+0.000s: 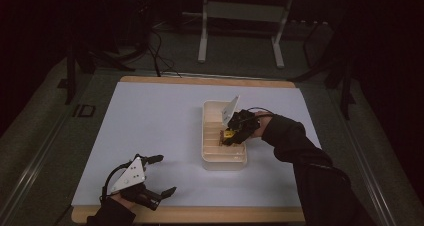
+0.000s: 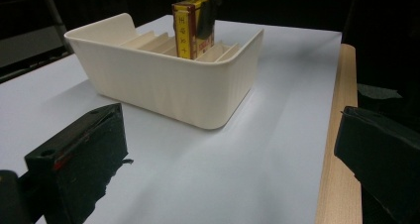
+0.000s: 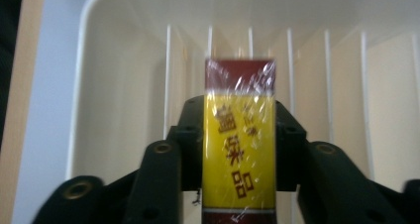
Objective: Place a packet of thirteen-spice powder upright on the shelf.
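A cream plastic bin with slotted dividers (image 1: 210, 161) (image 2: 168, 87) (image 3: 99, 60) sits right of the table's middle. My right gripper (image 1: 233, 134) (image 3: 240, 130) hangs over it, shut on a yellow and dark red wrapped box (image 1: 227, 135) (image 2: 187, 28) (image 3: 239, 149). The box stands upright with its lower end down among the dividers. My left gripper (image 1: 165, 175) rests near the table's front left, open with nothing between its fingers (image 2: 79, 159), and apart from the bin.
A white sheet (image 1: 150, 126) covers the wooden table, whose bare edge (image 2: 337, 135) runs along the front. A white metal frame (image 1: 240, 16) stands on the dark floor behind the table.
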{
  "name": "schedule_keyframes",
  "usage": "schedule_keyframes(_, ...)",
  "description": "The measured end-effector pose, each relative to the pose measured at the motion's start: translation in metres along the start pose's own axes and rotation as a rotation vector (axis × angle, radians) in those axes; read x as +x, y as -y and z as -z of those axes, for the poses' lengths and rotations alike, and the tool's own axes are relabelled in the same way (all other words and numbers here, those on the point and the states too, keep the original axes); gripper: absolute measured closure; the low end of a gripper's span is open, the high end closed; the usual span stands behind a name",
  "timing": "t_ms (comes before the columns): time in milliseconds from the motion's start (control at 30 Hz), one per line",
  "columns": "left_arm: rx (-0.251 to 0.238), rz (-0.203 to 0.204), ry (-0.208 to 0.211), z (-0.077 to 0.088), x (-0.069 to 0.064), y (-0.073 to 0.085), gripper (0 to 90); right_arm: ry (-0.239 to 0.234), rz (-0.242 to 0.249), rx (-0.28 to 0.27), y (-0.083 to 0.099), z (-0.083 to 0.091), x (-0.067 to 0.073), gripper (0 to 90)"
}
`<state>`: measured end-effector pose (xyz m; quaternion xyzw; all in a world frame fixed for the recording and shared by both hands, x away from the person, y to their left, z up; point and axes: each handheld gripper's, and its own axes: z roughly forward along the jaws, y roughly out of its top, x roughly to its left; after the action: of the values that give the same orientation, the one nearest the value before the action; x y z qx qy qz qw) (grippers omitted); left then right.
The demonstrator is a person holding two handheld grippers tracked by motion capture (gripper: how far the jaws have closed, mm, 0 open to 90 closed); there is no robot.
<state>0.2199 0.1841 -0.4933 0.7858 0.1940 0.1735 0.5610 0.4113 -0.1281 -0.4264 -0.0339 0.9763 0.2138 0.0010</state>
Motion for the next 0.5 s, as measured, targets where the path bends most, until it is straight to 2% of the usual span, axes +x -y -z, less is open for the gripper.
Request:
schedule_keyframes(67, 0.001, 0.000, 0.000, 0.000, 0.000, 0.000, 0.0, 0.007, -0.010, 0.026, 0.002, -0.002, 0.000, 56.3)
schedule_keyframes(200, 0.001, 0.000, -0.001, 0.000, 0.000, 0.000, 0.0, 0.011, -0.008, 0.016, 0.002, 0.003, 0.001, 55.5)
schedule_keyframes(500, 0.003, 0.000, -0.002, -0.001, 0.000, 0.000, 0.0, 0.024, -0.031, -0.022, 0.006, 0.023, 0.002, 52.3)
